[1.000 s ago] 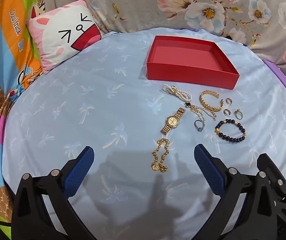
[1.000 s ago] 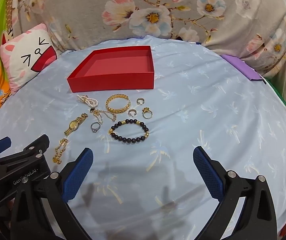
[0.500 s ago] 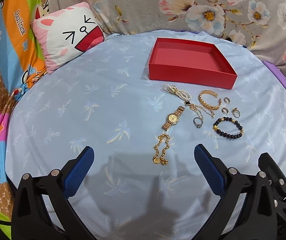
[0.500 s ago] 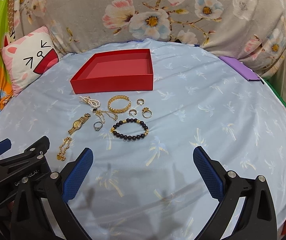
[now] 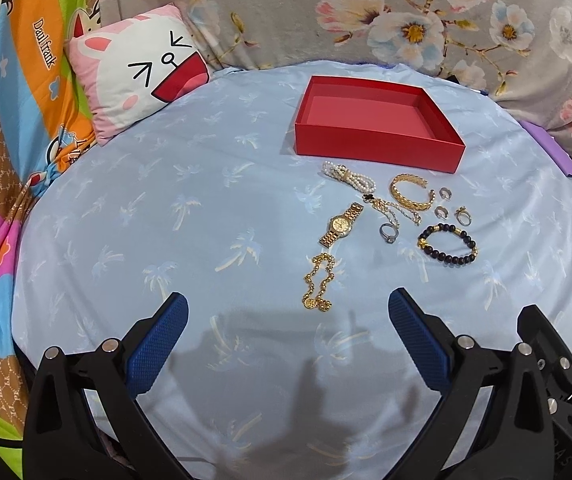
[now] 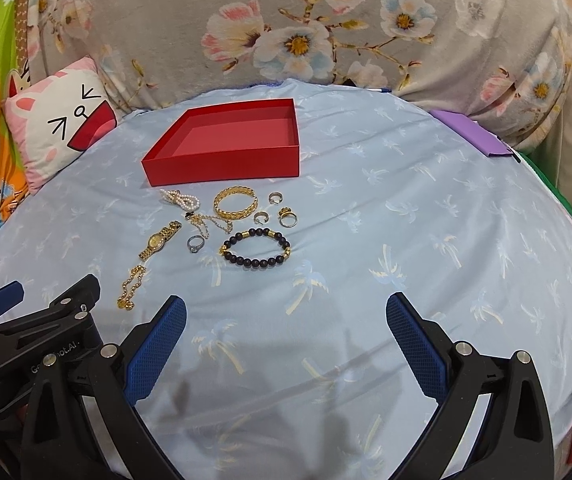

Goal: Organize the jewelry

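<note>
Above the bed [image 5: 134,216], both hand-held grippers [image 5: 287,316] [image 6: 286,316] have pulled back, jaws apart; jewelry [image 5: 447,242] lies untouched beside the empty box [image 5: 377,146].

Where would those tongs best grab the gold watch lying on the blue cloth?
Probably across the narrow band beside the dial of the gold watch, coming straight down from above. It lies flat and stretched out diagonally, so turning the left tongs crosswise to the strap lets the fingers close over its thin width.
</note>
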Action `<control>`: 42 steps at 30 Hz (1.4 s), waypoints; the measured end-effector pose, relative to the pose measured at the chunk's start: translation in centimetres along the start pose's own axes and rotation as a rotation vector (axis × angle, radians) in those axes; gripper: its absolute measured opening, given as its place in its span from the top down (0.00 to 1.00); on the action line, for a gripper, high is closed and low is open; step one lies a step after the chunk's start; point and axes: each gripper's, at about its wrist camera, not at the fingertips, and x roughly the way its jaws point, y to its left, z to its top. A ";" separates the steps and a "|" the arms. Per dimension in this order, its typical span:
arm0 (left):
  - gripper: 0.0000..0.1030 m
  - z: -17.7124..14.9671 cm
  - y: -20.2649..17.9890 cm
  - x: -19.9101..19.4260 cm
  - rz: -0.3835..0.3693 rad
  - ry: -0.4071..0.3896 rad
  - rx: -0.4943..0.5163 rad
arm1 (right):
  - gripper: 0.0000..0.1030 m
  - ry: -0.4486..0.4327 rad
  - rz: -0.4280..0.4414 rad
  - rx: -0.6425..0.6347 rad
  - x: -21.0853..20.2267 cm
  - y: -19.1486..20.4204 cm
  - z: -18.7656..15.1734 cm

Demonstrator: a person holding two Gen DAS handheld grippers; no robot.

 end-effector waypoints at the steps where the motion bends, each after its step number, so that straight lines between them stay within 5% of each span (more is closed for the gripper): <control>1: 0.05 0.1 0.0 0.1 0.000 0.001 0.000 | 0.05 0.001 0.001 0.001 0.0 0.0 -0.1; 42: 0.05 1.1 -0.7 3.7 0.006 0.056 0.012 | 0.05 0.071 0.011 0.012 3.9 0.2 0.9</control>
